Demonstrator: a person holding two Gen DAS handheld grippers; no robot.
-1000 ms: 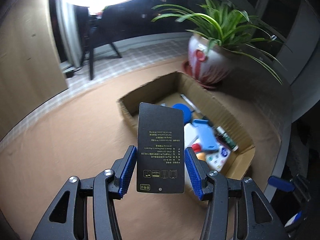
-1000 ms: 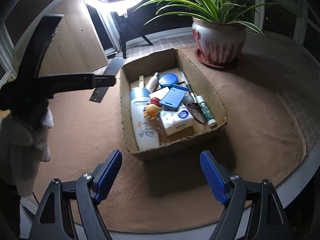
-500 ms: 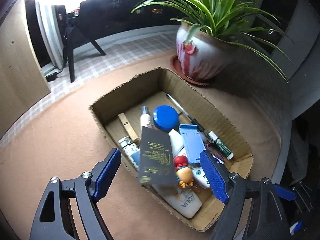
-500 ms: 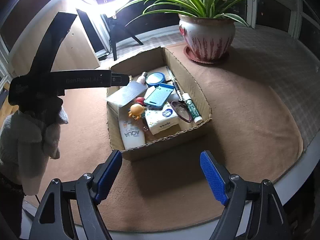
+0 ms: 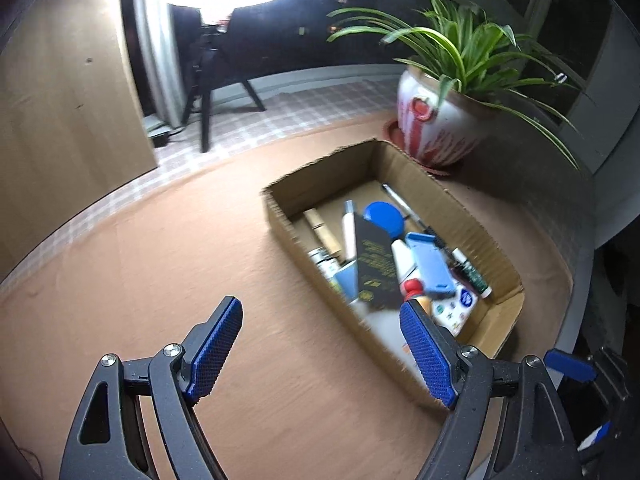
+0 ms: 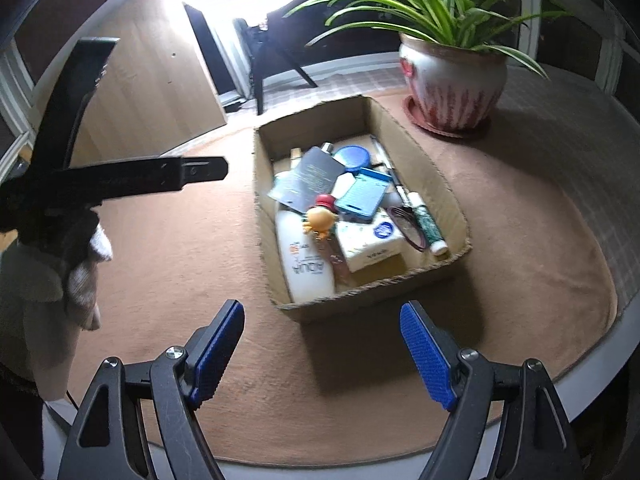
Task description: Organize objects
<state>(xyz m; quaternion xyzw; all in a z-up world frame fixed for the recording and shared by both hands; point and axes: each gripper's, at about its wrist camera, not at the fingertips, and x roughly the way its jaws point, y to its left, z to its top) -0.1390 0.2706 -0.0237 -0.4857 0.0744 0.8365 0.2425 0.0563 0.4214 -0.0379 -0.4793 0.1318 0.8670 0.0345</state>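
Left wrist view | left gripper (image 5: 320, 348) tilted down over the mat, jaws had just been opening, nothing between them | black card (image 6: 308, 179) lay in cardboard box (image 6: 456, 204) | right gripper (image 6: 322, 350) jaws apart, empty, angled down before the box

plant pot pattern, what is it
White plant pot with red streaks running down it; clearest in the right wrist view.
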